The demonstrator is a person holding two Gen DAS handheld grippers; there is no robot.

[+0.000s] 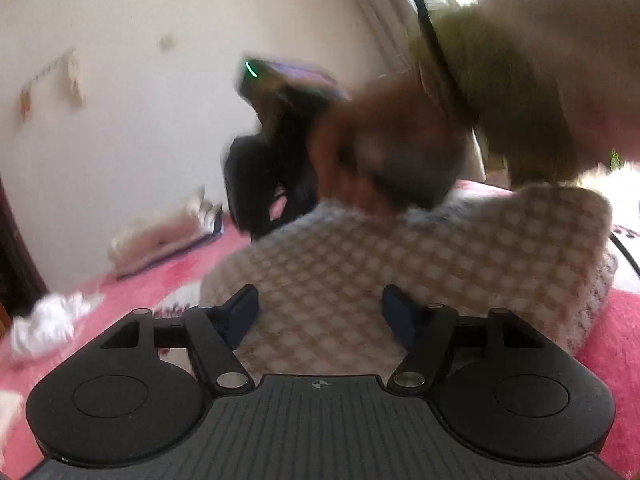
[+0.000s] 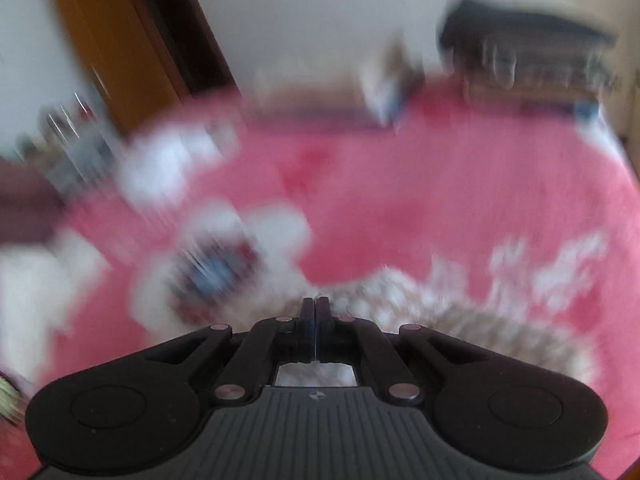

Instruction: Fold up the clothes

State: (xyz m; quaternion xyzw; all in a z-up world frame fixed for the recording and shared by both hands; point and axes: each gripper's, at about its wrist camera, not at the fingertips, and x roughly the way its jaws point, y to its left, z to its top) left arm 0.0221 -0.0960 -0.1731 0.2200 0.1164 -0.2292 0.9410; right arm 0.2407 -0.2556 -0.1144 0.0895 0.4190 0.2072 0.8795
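While the left gripper [image 1: 318, 312] stands spread over the beige-and-white checked fuzzy garment [image 1: 420, 264] on the pink fleece blanket [image 2: 400, 184], the right gripper [image 2: 315, 312], at its twelve o'clock, has its fingers pressed together.

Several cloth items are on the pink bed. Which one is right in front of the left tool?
The beige-and-white checked garment, lying directly ahead of the open left tool. The crumpled white cloth lies off to the left, and the pale folded pile sits farther back near the wall.

Pink bedspread [image 2: 440, 184], wooden door [image 2: 112, 52]
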